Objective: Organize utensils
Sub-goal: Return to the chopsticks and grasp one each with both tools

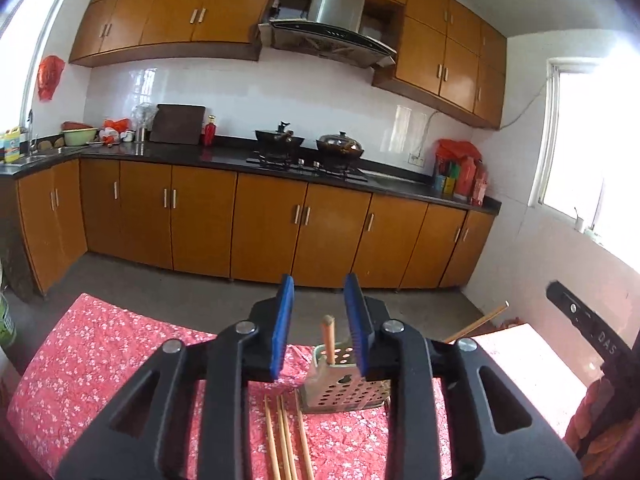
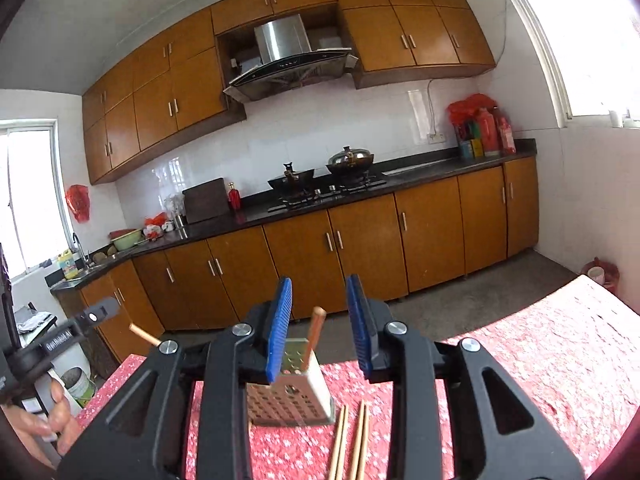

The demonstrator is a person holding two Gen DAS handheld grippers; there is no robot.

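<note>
A perforated metal utensil holder [image 1: 344,390] stands on the red floral tablecloth [image 1: 100,360], with one wooden chopstick [image 1: 329,340] upright in it. Several loose wooden chopsticks [image 1: 286,436] lie on the cloth in front of it. My left gripper [image 1: 320,328] is open and empty, raised above and behind the holder. In the right wrist view the holder [image 2: 292,394] holds the chopstick [image 2: 314,334], and loose chopsticks [image 2: 352,440] lie to its right. My right gripper [image 2: 320,328] is open and empty above the holder. The other gripper [image 2: 60,332] shows at the left with a chopstick end [image 2: 144,335] beside it.
A kitchen counter [image 1: 224,156] with a stove, two pans [image 1: 308,140], a cutting board and bottles runs along the far wall over brown cabinets. Windows stand at both sides. A paint bucket [image 2: 80,386] sits on the floor left of the table.
</note>
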